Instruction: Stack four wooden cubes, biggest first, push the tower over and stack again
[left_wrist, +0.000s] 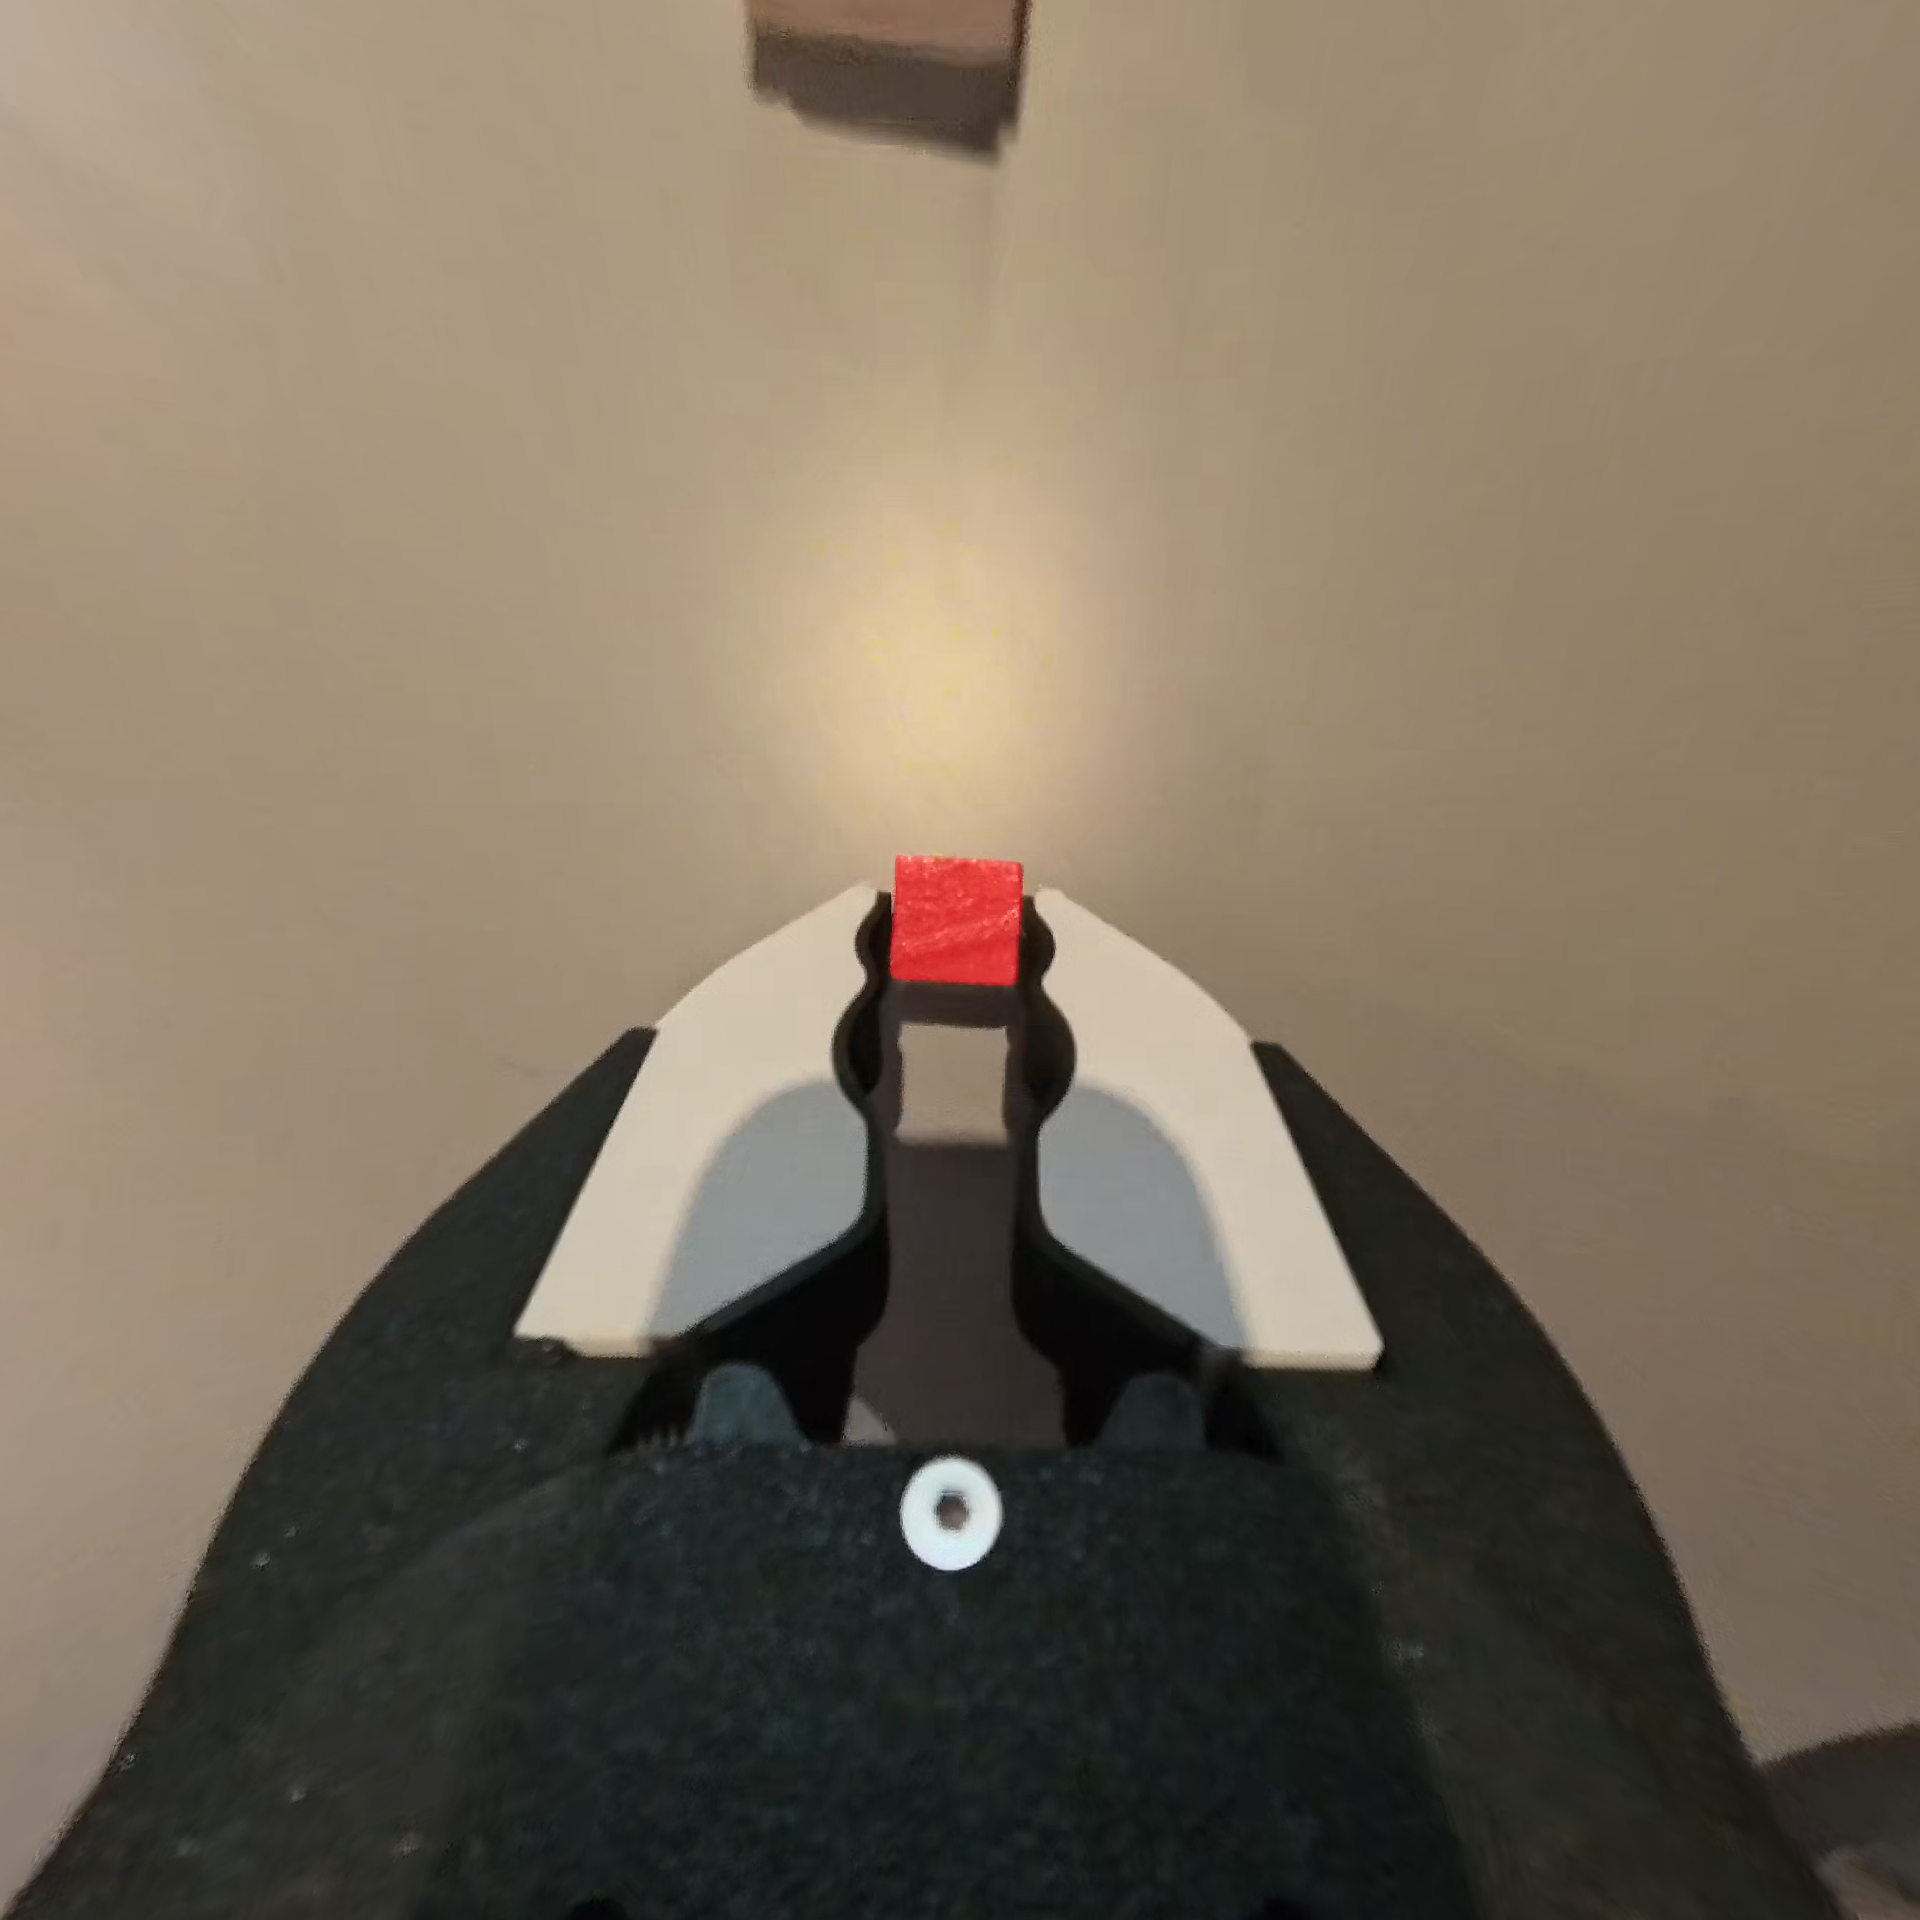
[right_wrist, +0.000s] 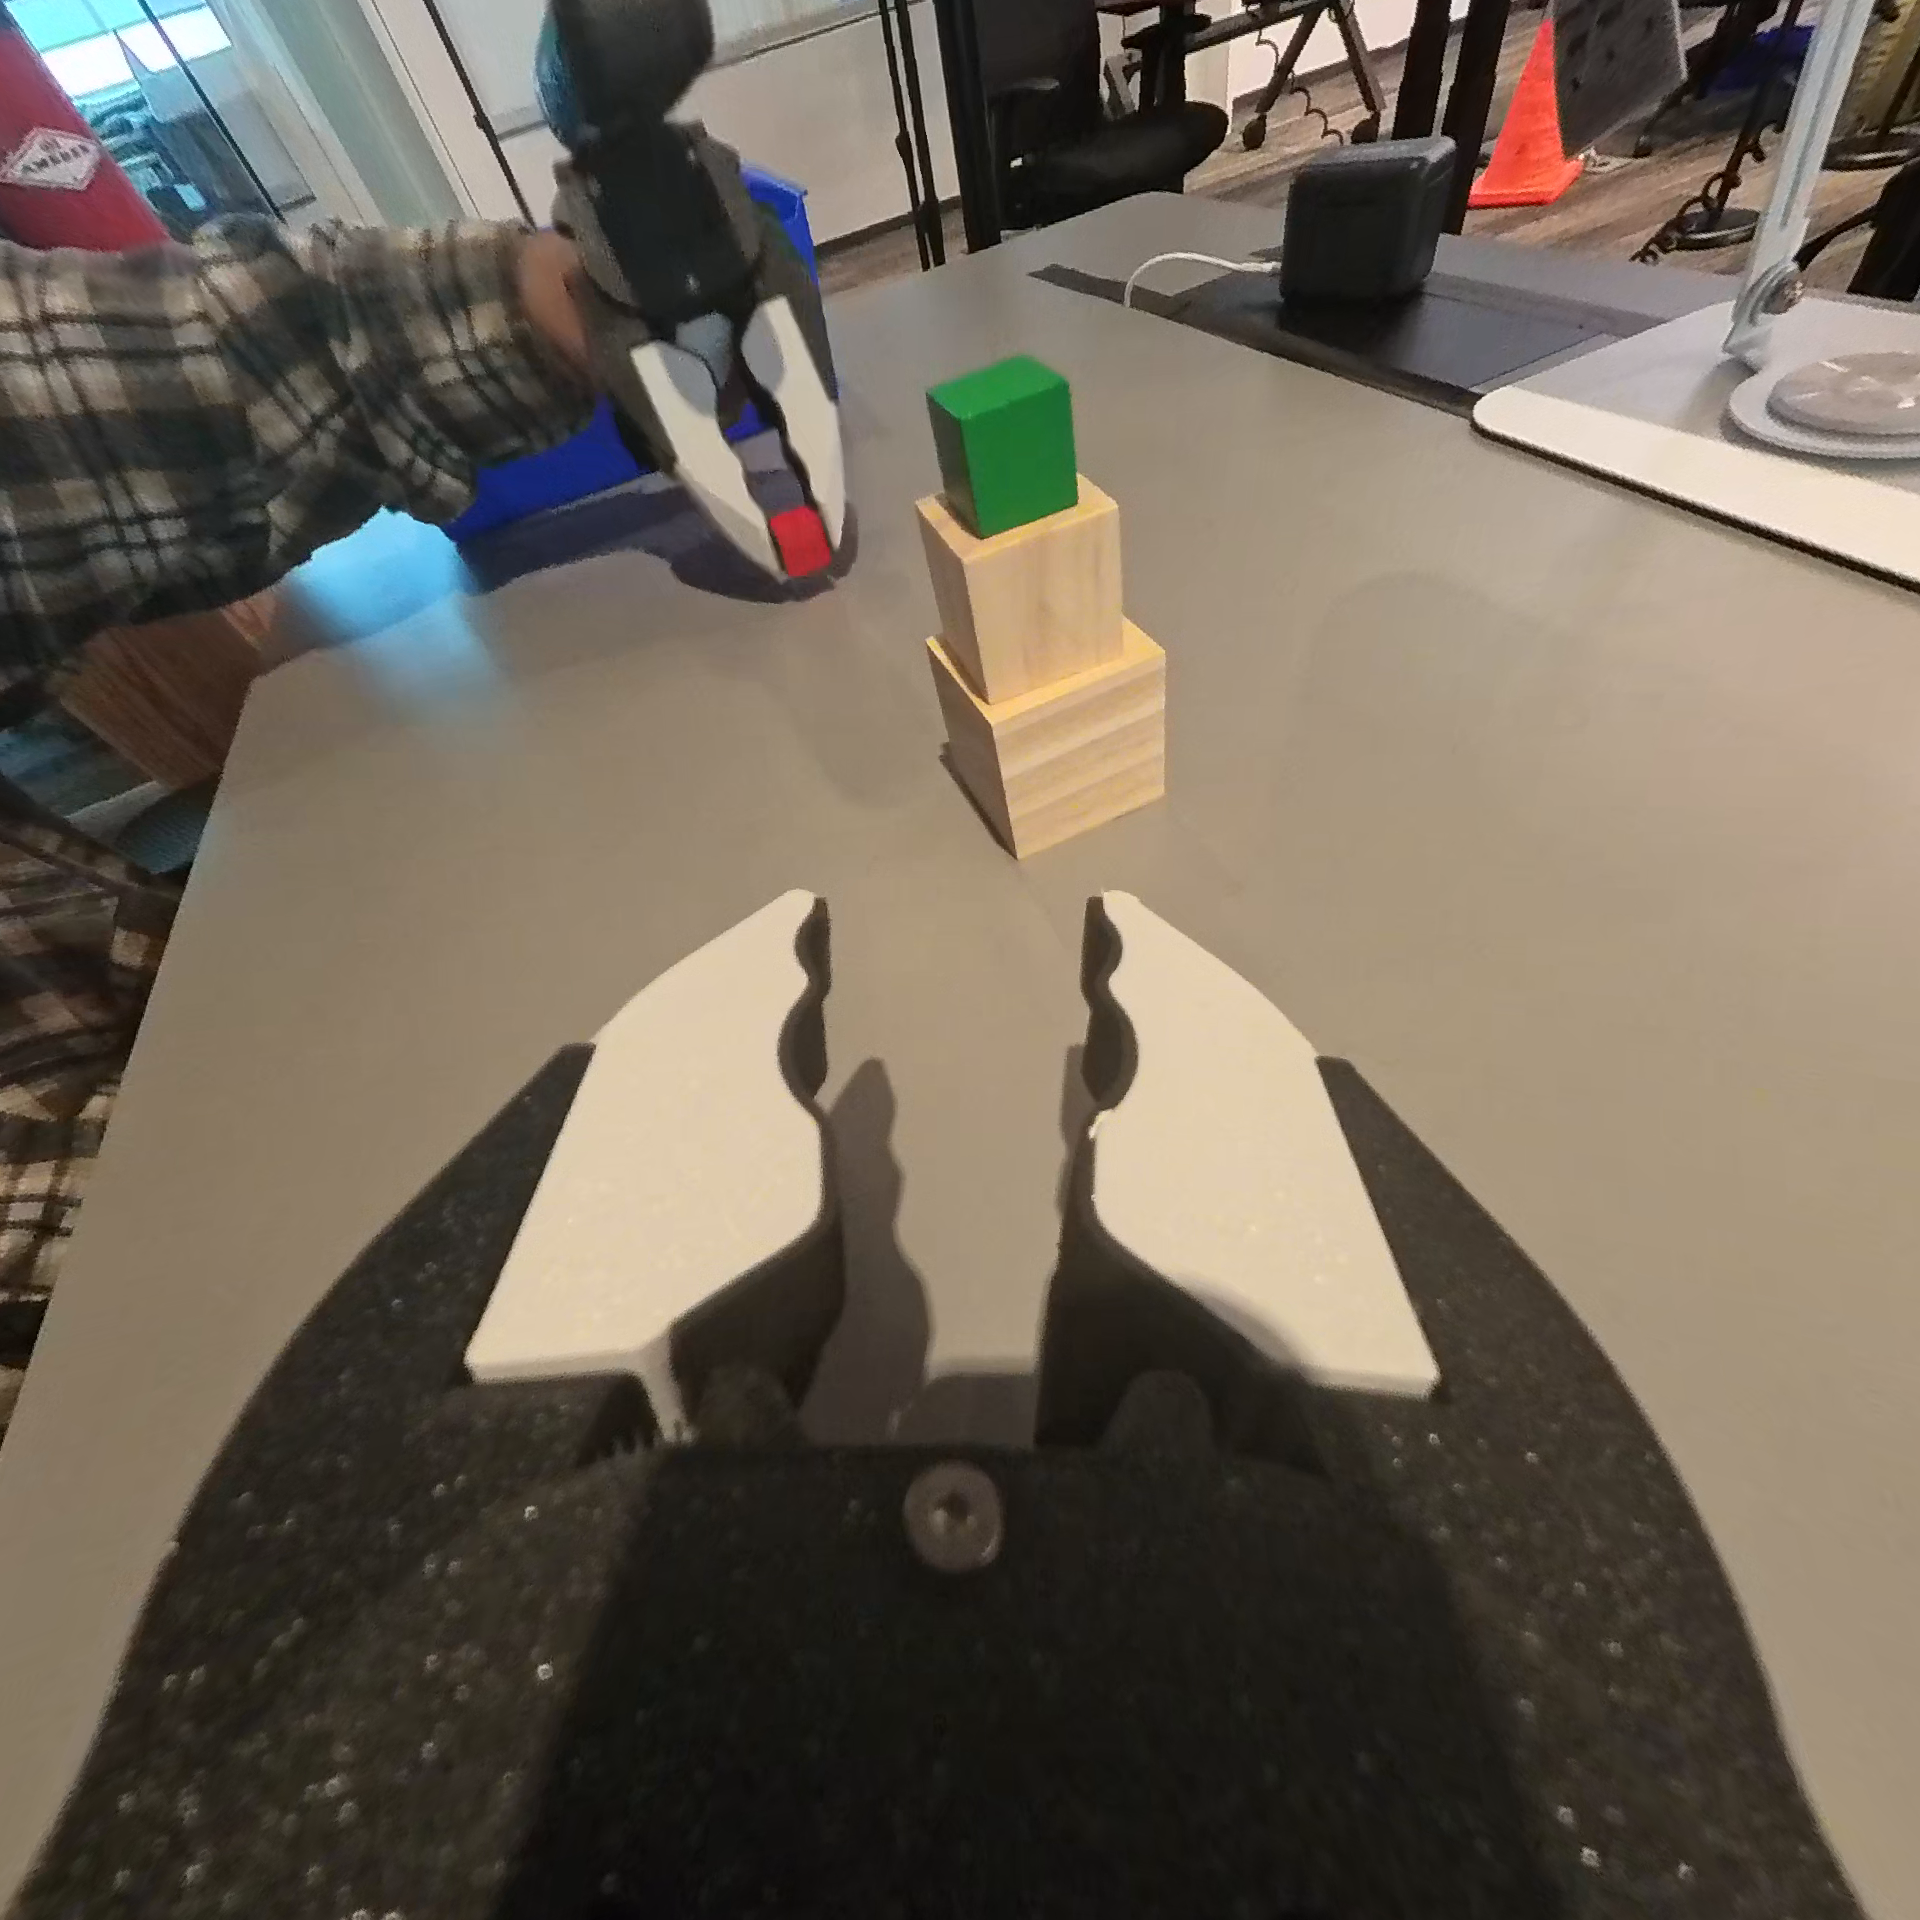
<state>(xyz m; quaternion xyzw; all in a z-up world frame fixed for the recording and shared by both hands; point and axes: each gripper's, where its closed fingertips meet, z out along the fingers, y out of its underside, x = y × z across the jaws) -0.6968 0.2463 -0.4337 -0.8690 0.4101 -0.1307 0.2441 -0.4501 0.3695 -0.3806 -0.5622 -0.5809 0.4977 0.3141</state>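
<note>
A tower stands on the grey table (right_wrist: 1455, 831): a big plain wooden cube (right_wrist: 1049, 748) at the bottom, a smaller plain cube (right_wrist: 1023, 587) on it, a green cube (right_wrist: 1003, 445) on top. My left gripper (left_wrist: 958, 920) is shut on a small red cube (left_wrist: 956, 920), just above the table. In the right wrist view it (right_wrist: 805, 545) sits to the left of the tower with the red cube (right_wrist: 800, 542) at its tips. My right gripper (right_wrist: 956, 914) is open and empty, in front of the tower. The tower's base (left_wrist: 883, 73) shows blurred at the top of the left wrist view.
A blue bin (right_wrist: 582, 468) sits behind the left gripper at the table's far left edge. A black box (right_wrist: 1361, 223) on a dark mat and a white board (right_wrist: 1714, 457) with a lamp base lie at the far right. A plaid sleeve (right_wrist: 260, 384) reaches in from the left. The gap from one gripper's tips to the other's is roughly 30 centimeters.
</note>
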